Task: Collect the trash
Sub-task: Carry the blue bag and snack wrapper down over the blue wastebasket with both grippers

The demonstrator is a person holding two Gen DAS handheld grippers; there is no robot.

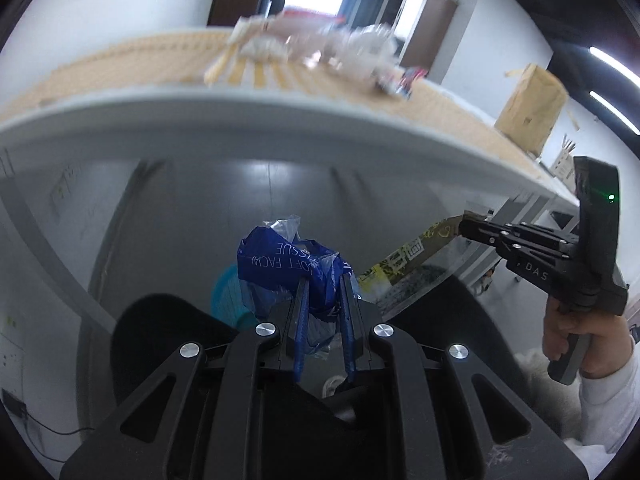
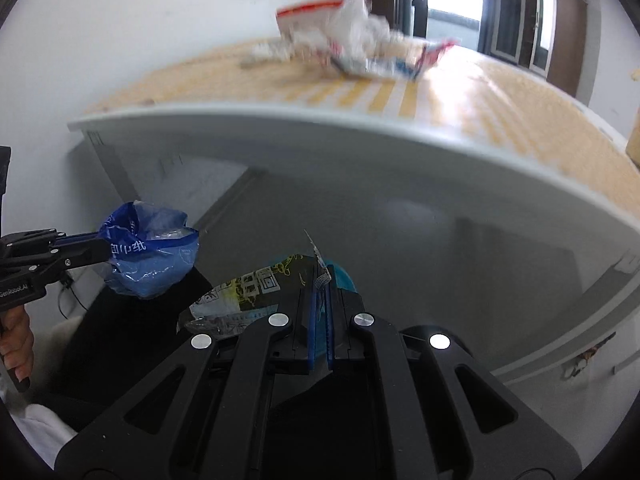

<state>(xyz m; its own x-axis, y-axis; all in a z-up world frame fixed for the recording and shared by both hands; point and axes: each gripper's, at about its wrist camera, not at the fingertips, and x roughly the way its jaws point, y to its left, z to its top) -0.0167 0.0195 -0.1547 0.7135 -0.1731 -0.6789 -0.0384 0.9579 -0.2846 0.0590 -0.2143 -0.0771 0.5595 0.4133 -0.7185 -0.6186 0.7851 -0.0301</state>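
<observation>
My left gripper [image 1: 325, 280] is shut on a crumpled blue tissue wrapper [image 1: 288, 264], held below the table's front edge; it also shows at the left of the right wrist view [image 2: 96, 246] with the blue wrapper [image 2: 152, 256]. My right gripper [image 2: 323, 276] is shut on a yellow-and-black snack wrapper [image 2: 248, 292], which hangs to its left. In the left wrist view the right gripper [image 1: 464, 224] comes in from the right with that wrapper [image 1: 408, 252]. A teal bin [image 1: 226, 296] [image 2: 342, 276] lies under both, mostly hidden.
The white-edged table [image 1: 240, 120] [image 2: 360, 152] stands above and ahead, with a blurred pile of wrappers and paper [image 1: 320, 44] [image 2: 352, 40] at its far side. A cardboard box [image 1: 528, 108] sits at the right end. A hand [image 1: 568, 332] grips the right handle.
</observation>
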